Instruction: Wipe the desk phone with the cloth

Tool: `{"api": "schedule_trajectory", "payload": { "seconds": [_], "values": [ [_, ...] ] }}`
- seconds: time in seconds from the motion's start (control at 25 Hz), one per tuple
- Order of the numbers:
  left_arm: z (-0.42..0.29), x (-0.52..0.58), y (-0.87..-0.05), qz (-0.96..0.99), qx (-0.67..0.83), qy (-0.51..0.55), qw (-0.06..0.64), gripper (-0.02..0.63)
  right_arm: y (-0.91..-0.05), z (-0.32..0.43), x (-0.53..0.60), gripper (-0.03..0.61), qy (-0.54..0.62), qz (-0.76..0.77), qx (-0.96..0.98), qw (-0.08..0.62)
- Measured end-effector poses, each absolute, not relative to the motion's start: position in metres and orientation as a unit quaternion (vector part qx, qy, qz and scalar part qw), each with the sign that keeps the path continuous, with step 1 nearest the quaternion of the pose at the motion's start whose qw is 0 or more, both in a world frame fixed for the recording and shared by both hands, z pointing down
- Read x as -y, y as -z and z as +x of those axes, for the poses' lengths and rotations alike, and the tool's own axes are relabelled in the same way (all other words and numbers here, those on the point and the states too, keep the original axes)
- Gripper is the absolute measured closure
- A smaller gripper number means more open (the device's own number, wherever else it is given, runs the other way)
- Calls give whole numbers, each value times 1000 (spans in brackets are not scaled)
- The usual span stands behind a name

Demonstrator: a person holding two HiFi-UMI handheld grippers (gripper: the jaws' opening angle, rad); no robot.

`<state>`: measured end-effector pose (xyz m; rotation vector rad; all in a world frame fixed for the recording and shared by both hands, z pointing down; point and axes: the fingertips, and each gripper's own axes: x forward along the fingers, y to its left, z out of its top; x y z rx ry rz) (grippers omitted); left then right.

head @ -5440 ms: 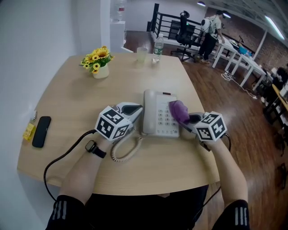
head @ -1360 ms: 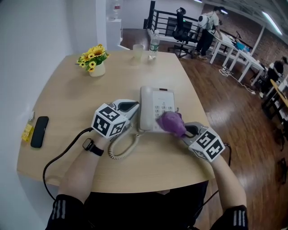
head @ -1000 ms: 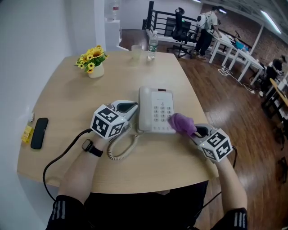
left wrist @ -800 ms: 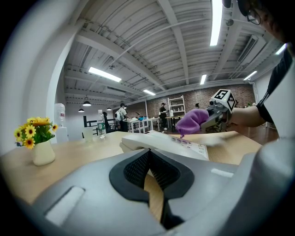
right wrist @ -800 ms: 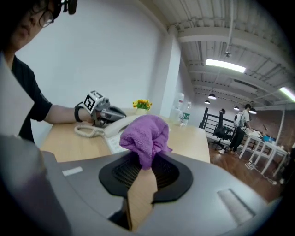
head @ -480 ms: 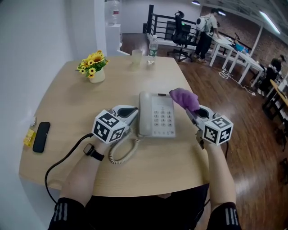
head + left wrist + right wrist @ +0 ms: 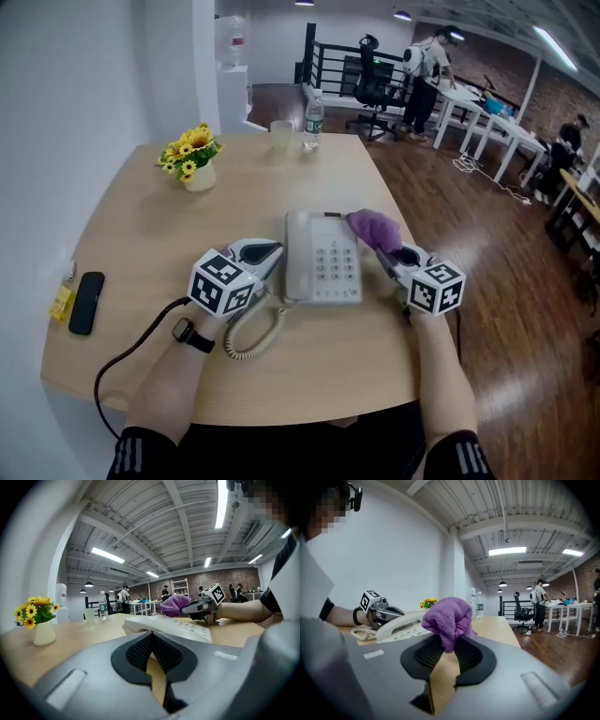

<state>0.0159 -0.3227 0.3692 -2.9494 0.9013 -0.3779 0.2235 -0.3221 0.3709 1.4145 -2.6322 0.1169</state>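
Note:
The off-white desk phone (image 7: pixel 323 267) lies mid-table, its coiled cord (image 7: pixel 248 328) curling toward me. My right gripper (image 7: pixel 386 248) is shut on a bunched purple cloth (image 7: pixel 373 228) at the phone's far right corner. In the right gripper view the cloth (image 7: pixel 449 618) bulges out above the jaws, with the phone (image 7: pixel 401 623) to the left. My left gripper (image 7: pixel 255 253) rests on the table against the phone's left side. Its jaws are shut with nothing between them (image 7: pixel 151 634). From there the phone (image 7: pixel 168 627) and cloth (image 7: pixel 174 605) show on the right.
A vase of yellow flowers (image 7: pixel 192 155) stands far left. A water bottle (image 7: pixel 311 112) and a cup (image 7: pixel 280 134) stand at the far edge. A black mobile (image 7: pixel 84 300) and a small yellow item (image 7: pixel 62 298) lie at the left edge. Wooden floor lies to the right.
The right gripper carried the cloth from the phone's near right side up along that edge to the far right corner. The left gripper stayed put beside the phone.

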Motion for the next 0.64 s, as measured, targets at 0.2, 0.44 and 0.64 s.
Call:
{"api": "schedule_trajectory", "payload": {
  "seconds": [0.2, 0.44, 0.64],
  "values": [
    [18, 322, -369, -950, -288, 123, 20, 620, -374, 231, 320, 500, -44, 475, 875, 85],
    [18, 322, -369, -949, -288, 123, 23, 620, -375, 228, 318, 499, -41, 468, 878, 89],
    [19, 321, -369, -949, -287, 127, 26, 620, -376, 228, 318, 500, -50, 464, 881, 81]
  ]
}}
